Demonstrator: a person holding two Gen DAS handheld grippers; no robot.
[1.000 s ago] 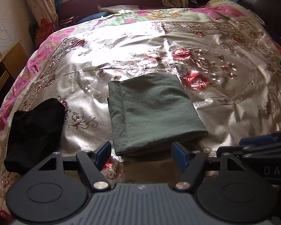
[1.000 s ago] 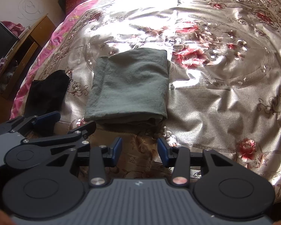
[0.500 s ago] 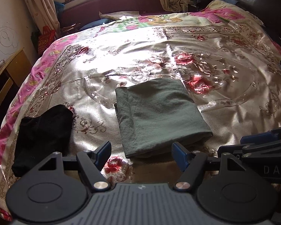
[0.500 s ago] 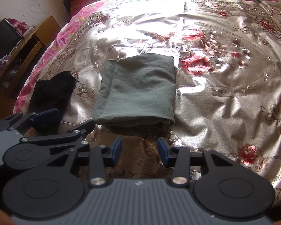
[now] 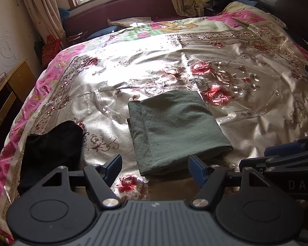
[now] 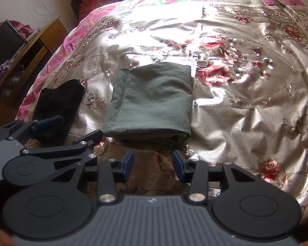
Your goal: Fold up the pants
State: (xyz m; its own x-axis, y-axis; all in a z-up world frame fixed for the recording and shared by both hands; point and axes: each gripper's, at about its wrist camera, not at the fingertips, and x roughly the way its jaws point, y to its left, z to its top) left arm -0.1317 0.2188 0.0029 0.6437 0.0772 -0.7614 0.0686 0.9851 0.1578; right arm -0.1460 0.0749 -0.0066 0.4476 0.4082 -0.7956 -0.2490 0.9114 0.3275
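Observation:
The grey-green pants [image 5: 176,129] lie folded into a neat rectangle on the shiny floral bedspread [image 5: 174,65], near the bed's front edge. They also show in the right wrist view [image 6: 152,100]. My left gripper [image 5: 155,167] is open and empty, just short of the pants' near edge. My right gripper [image 6: 153,165] is open and empty, also short of the near edge. Each gripper shows at the side of the other's view.
A black folded garment [image 5: 51,143] lies on the bed to the left of the pants, also in the right wrist view [image 6: 57,100]. A wooden desk [image 6: 30,47] stands left of the bed. A window bench [image 5: 123,12] runs behind the bed.
Both grippers have drawn back and risen from the bed, so the pants look smaller and farther. The pants have not moved. Both stay open.

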